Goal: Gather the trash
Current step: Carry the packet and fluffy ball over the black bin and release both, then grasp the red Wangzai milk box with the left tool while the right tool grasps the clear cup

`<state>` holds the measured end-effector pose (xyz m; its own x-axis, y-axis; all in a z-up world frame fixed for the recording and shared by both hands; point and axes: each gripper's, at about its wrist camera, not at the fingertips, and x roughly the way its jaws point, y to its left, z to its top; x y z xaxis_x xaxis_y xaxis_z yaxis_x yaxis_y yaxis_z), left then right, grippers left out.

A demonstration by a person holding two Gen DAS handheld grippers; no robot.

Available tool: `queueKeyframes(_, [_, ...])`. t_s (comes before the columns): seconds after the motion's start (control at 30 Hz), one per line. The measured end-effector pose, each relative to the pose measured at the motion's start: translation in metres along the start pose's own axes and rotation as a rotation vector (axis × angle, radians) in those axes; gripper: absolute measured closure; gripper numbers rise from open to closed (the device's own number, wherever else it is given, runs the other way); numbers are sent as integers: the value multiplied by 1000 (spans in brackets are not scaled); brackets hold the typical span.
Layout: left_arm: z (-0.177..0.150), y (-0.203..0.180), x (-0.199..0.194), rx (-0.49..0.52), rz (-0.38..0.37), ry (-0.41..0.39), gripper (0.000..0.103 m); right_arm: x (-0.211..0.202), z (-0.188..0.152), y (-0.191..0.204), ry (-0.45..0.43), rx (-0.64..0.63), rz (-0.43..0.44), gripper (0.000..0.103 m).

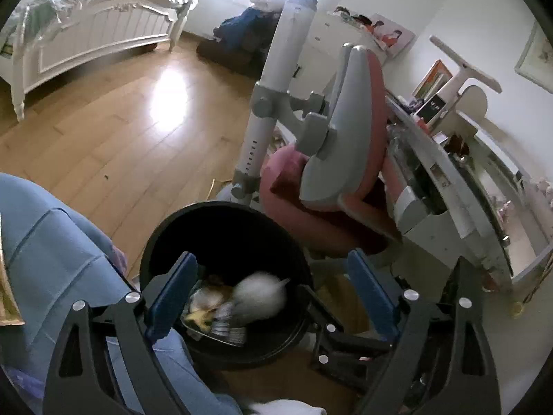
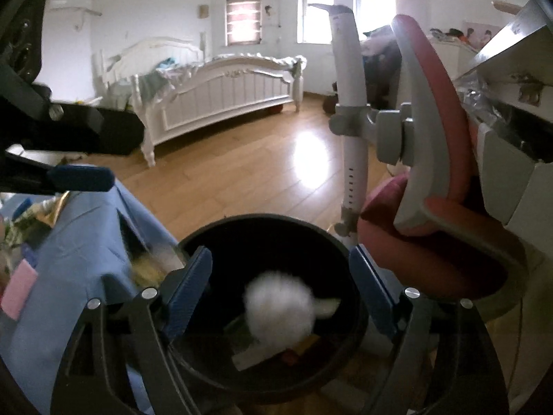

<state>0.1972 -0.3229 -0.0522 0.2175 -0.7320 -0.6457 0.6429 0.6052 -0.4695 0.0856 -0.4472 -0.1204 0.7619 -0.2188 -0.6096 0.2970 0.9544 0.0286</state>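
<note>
A black round trash bin (image 1: 162,238) stands on the wooden floor below both grippers; it also shows in the right wrist view (image 2: 214,235). A blurred white fluffy ball (image 1: 261,295) is inside the bin over wrappers and paper scraps (image 1: 214,314); in the right wrist view the ball (image 2: 278,302) sits between the fingers' lines but below them, in the bin. My left gripper (image 1: 273,294) is open and empty above the bin. My right gripper (image 2: 280,294) is open and empty above the bin. The left gripper's blue fingertip (image 2: 81,178) shows at the left of the right wrist view.
A pink and grey chair (image 1: 349,131) stands right of the bin against a cluttered desk (image 1: 459,180). A person's blue-clad leg (image 1: 52,242) is left of the bin. A white bed (image 2: 221,93) stands across the wooden floor (image 1: 121,131).
</note>
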Motion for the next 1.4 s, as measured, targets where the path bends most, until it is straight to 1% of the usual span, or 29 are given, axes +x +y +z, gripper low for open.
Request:
queueKeyframes(0.13, [-3, 4, -20, -24, -5, -16, 15, -9, -2, 5, 6, 15, 22, 22])
queueKeyframes(0.2, [-6, 5, -38, -30, -6, -34, 15, -17, -2, 10, 1, 16, 33, 22])
queueKeyframes(0.3, [-17, 9, -76, -33, 21, -69, 15, -34, 0, 21, -14, 35, 100, 22])
queueKeyframes(0.33, [-24, 14, -93, -35, 33, -85, 15, -40, 1, 26, -16, 52, 142, 22])
queueKeyframes(0.43, [-43, 30, -137, -43, 96, -127, 14, -52, 7, 39, -12, 90, 251, 22])
queueKeyframes(0.47, [-53, 39, -153, -48, 133, -145, 12, -56, 9, 46, -10, 93, 280, 22])
queueKeyframes(0.53, [-74, 59, -184, -64, 209, -173, 12, -64, 13, 64, 0, 80, 339, 22])
queueKeyframes(0.63, [-103, 87, -220, -65, 286, -184, 12, -74, 18, 92, 17, 62, 436, 22])
queueKeyframes(0.7, [-121, 99, -232, -31, 340, -169, 12, -79, 20, 113, 40, 55, 497, 22])
queueKeyframes(0.77, [-137, 105, -232, 28, 409, -126, 12, -77, 20, 134, 81, 57, 556, 22])
queueKeyframes(0.8, [-143, 105, -228, 70, 429, -104, 12, -75, 19, 144, 106, 54, 580, 22])
queueKeyframes(0.83, [-150, 103, -222, 133, 441, -82, 12, -73, 18, 154, 129, 50, 601, 22])
queueKeyframes(0.93, [-160, 102, -199, 279, 491, -18, 13, -70, 13, 184, 203, 31, 658, 22])
queueKeyframes(0.97, [-162, 103, -192, 316, 495, 1, 15, -72, 10, 192, 220, 24, 671, 22])
queueKeyframes(1.0, [-164, 107, -190, 331, 485, 13, 24, -73, 8, 201, 247, 15, 695, 22])
queueKeyframes(1.03, [-166, 113, -185, 337, 481, 41, 35, -75, 5, 208, 272, 13, 720, 22])
queueKeyframes(1.1, [-164, 123, -177, 334, 491, 73, 41, -76, 1, 220, 316, 21, 760, 22])
queueKeyframes(1.17, [-161, 130, -174, 330, 460, 87, 42, -76, -3, 234, 352, 20, 771, 22])
queueKeyframes(1.2, [-160, 132, -174, 329, 445, 85, 42, -75, -5, 239, 363, 16, 762, 22])
queueKeyframes(1.27, [-158, 136, -173, 308, 412, 78, 51, -69, -6, 251, 395, 21, 740, 22])
queueKeyframes(1.3, [-156, 137, -172, 292, 406, 80, 51, -67, -7, 254, 405, 27, 734, 22])
queueKeyframes(1.4, [-158, 139, -172, 246, 429, 56, 53, -55, -7, 266, 436, 26, 650, 22])
